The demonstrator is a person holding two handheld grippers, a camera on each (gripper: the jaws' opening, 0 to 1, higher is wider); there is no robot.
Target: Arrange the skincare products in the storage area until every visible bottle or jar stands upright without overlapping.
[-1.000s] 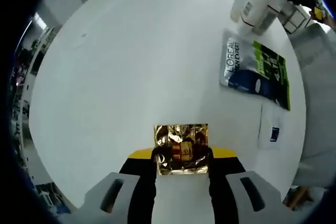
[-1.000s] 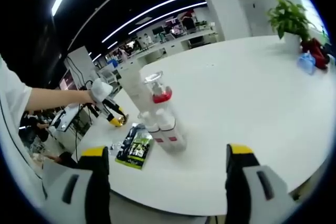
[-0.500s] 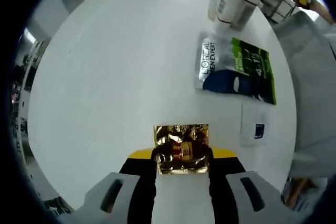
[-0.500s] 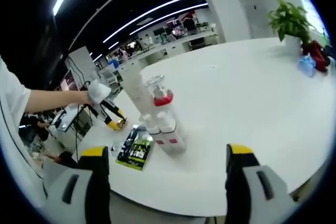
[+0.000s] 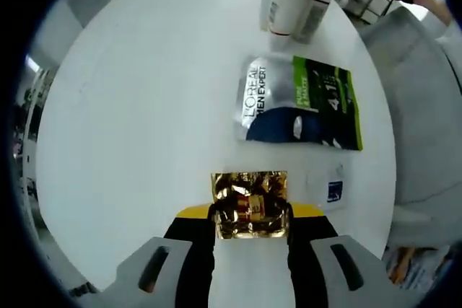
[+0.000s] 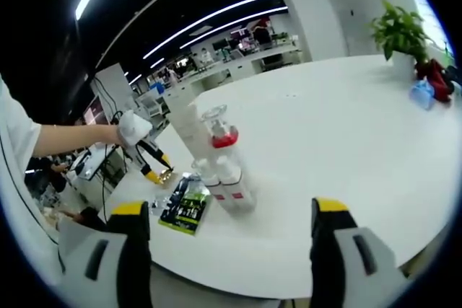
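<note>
Holding a gold sachet [image 5: 250,205] clamped above the table [image 5: 137,106], the left gripper [image 5: 250,216] has carried it nearer the green pouch [image 5: 299,102], so placement seems close. Pouch and small packet [image 5: 331,184] lie flat beside the upright bottles [image 6: 216,167], crowding that spot. Right gripper [image 6: 229,234] hangs apart, empty.

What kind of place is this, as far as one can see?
Probably a large open office or lab: long ceiling lights, rows of desks far behind, and a big white table with a potted plant.
</note>
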